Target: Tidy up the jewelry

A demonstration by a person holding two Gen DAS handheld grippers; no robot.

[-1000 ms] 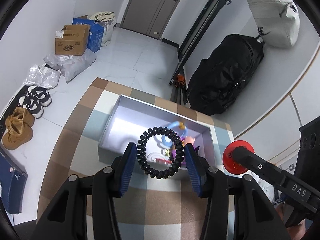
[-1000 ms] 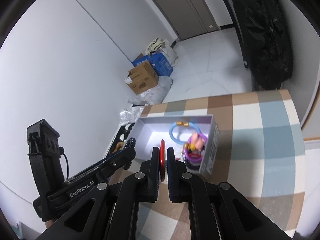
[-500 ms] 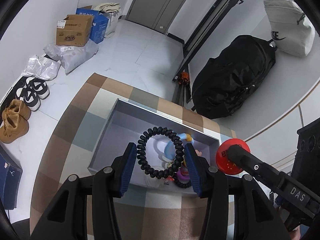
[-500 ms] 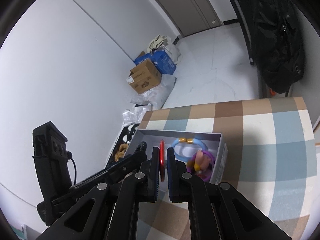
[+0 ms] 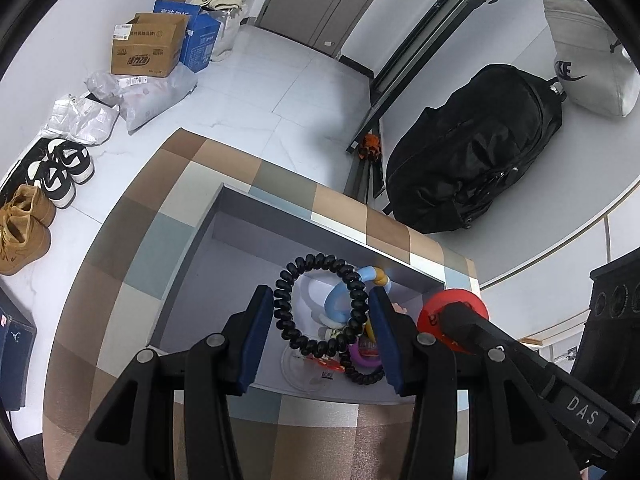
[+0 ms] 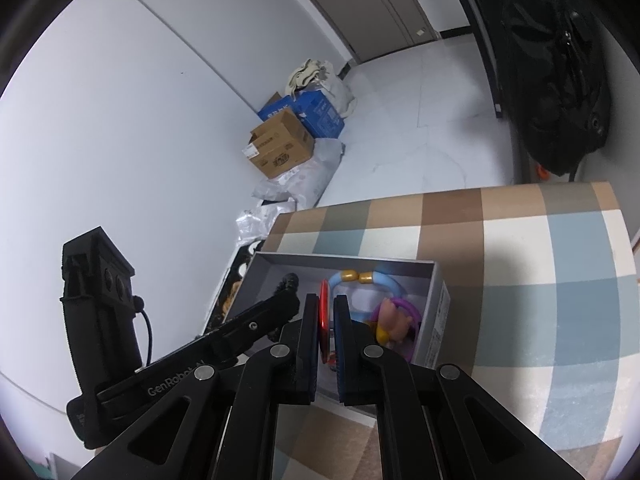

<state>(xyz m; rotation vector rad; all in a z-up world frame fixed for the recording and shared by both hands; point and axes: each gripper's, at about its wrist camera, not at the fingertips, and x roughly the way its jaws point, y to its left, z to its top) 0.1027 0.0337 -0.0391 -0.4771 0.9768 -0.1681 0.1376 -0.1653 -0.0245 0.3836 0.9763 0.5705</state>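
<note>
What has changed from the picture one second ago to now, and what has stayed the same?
Both grippers have come closer over the grey box, which now looks larger. The left gripper still holds the black coil bracelet, the right gripper still the red disc. Nothing was released; the box's contents look unchanged.

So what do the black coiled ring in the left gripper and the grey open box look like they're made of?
Black coiled ring: probably glossy plastic, a spiral cord with shiny highlights on its coils. Grey open box: likely matte cardboard, with thin flat walls and no shine.
</note>
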